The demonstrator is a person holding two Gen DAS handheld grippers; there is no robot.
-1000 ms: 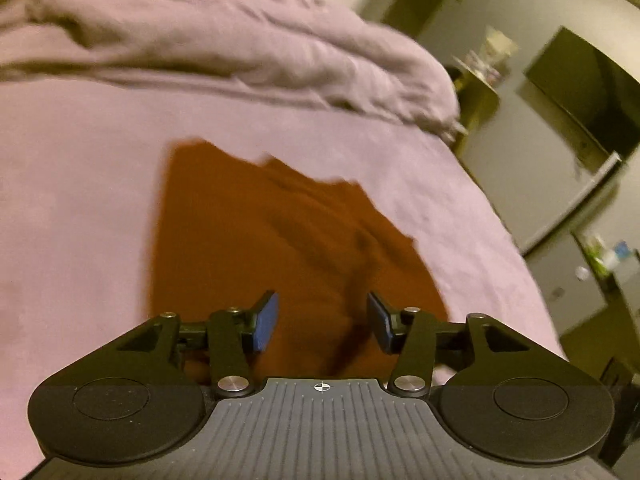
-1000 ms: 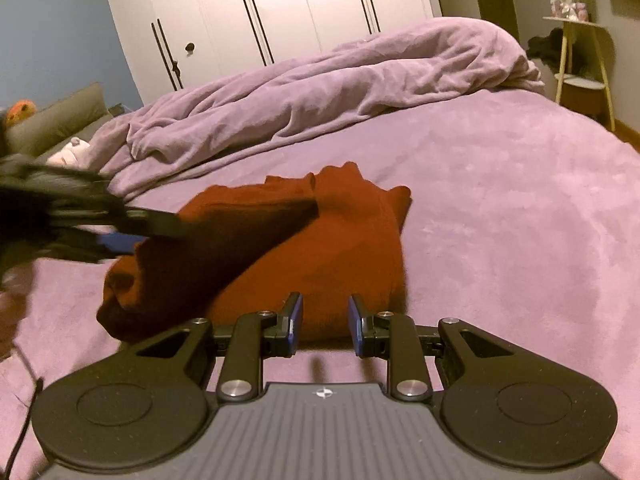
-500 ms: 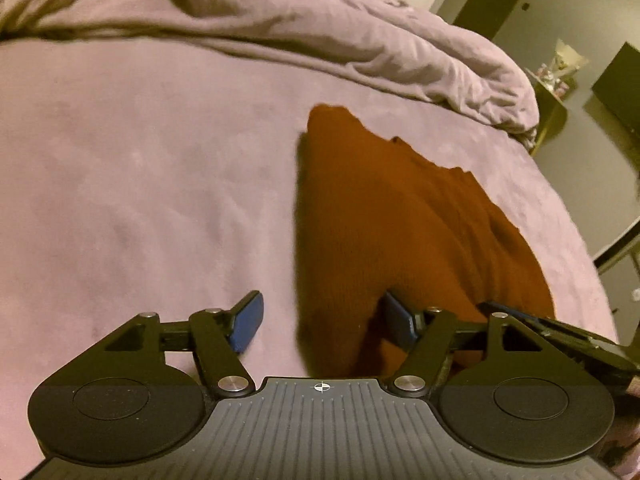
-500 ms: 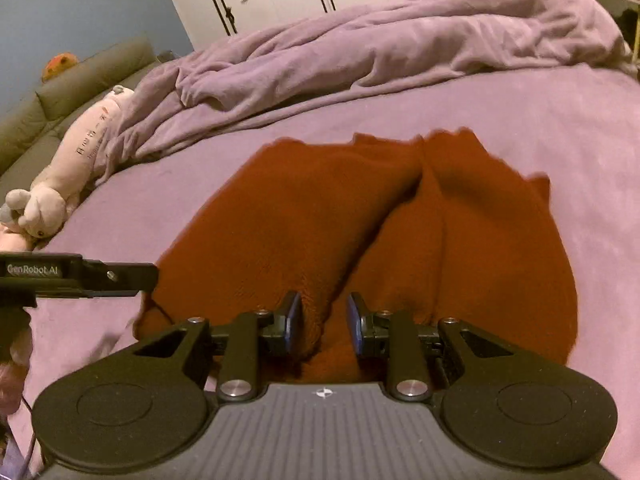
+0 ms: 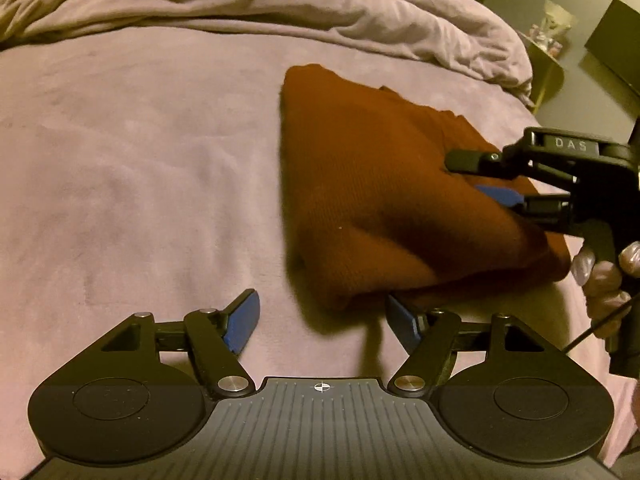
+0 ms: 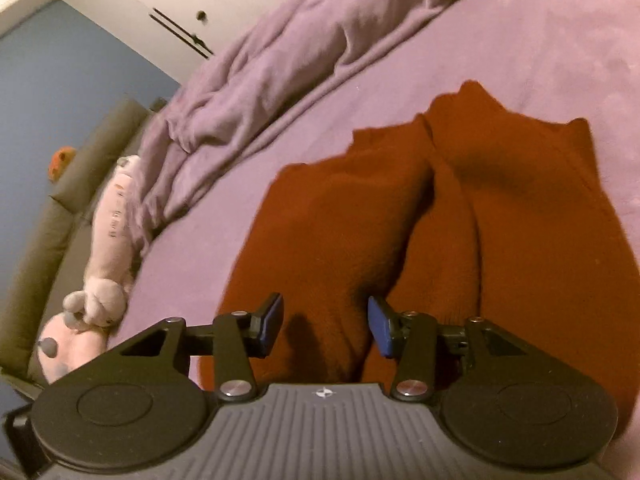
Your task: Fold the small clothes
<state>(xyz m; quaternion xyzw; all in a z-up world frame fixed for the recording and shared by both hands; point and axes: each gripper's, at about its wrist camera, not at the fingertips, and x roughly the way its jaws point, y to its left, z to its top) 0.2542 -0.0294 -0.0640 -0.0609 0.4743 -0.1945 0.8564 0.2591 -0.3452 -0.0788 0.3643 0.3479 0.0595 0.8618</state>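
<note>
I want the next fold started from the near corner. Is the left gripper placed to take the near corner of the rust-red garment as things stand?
Probably yes. The left gripper is open, and the near corner of the rust-red garment lies just ahead between its fingers, with only bare bedspread around. The right gripper sits farther along, clear of that corner.

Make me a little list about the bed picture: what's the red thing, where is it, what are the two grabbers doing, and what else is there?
red thing: rust-red garment, folded over in soft layers
where: lying on the purple bed
left gripper: open, garment's near corner between its fingers, not pinched
right gripper: jaws opening, over the garment, not gripping
behind: rumpled purple blanket
beside the bed: pink stuffed toy
</note>
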